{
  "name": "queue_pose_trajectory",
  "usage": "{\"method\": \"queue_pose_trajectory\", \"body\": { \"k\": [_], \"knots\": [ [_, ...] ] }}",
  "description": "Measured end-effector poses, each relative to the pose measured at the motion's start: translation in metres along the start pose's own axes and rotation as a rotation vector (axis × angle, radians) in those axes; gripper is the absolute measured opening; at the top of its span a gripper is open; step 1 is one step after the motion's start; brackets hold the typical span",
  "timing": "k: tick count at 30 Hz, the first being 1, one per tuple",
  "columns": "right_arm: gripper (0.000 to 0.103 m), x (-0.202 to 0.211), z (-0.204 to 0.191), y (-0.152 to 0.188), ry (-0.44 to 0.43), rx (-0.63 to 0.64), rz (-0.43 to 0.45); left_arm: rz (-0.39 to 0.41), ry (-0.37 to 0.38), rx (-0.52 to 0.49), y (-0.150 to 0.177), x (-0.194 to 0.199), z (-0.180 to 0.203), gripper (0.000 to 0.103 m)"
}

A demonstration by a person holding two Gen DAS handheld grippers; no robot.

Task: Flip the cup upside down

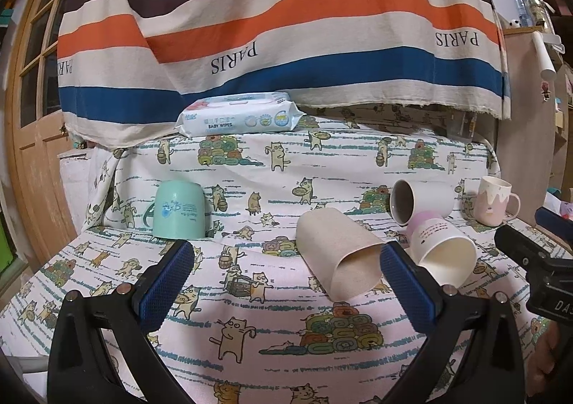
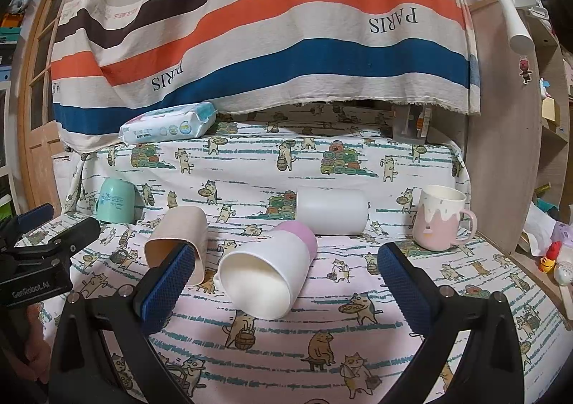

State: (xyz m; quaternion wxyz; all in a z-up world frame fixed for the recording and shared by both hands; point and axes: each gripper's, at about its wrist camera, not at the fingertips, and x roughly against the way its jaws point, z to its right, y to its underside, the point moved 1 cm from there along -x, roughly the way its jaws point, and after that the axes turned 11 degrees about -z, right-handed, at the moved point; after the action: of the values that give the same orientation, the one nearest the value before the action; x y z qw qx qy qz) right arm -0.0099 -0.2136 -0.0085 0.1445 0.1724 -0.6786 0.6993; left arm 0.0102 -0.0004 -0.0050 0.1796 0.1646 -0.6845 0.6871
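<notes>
Both grippers, left gripper point(image 1: 286, 278) and right gripper point(image 2: 286, 278), stand spread wide, holding nothing; five cups sit on the cat-print cloth point(image 1: 272, 314): a mint cup point(image 1: 178, 209) inverted far left of the beige cup point(image 1: 340, 253); that beige cup on its side between the left jaws' tips; right of it a pink-and-white cup point(image 2: 266, 271) and a white cup point(image 2: 331, 210), both tipped over; one pink mug point(image 2: 442, 221) upright.

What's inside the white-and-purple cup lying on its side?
The white-and-purple cup shows only bare cream wall inside; nothing visible. Its deep end near the base is out of sight.
</notes>
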Motion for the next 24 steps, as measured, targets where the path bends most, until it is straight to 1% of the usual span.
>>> {"method": "queue_pose_trajectory", "body": {
  "k": [15, 24],
  "knots": [
    [0.103, 0.0001, -0.0019, -0.0001, -0.022, 0.015, -0.001, -0.001, 0.0, 0.002, -0.0004, -0.0001, 0.001, 0.103],
    [0.103, 0.0012, -0.0017, 0.0002, -0.019, 0.013, -0.002, -0.004, -0.003, 0.003, -0.0007, -0.0003, 0.0012, 0.103]
  ]
}}
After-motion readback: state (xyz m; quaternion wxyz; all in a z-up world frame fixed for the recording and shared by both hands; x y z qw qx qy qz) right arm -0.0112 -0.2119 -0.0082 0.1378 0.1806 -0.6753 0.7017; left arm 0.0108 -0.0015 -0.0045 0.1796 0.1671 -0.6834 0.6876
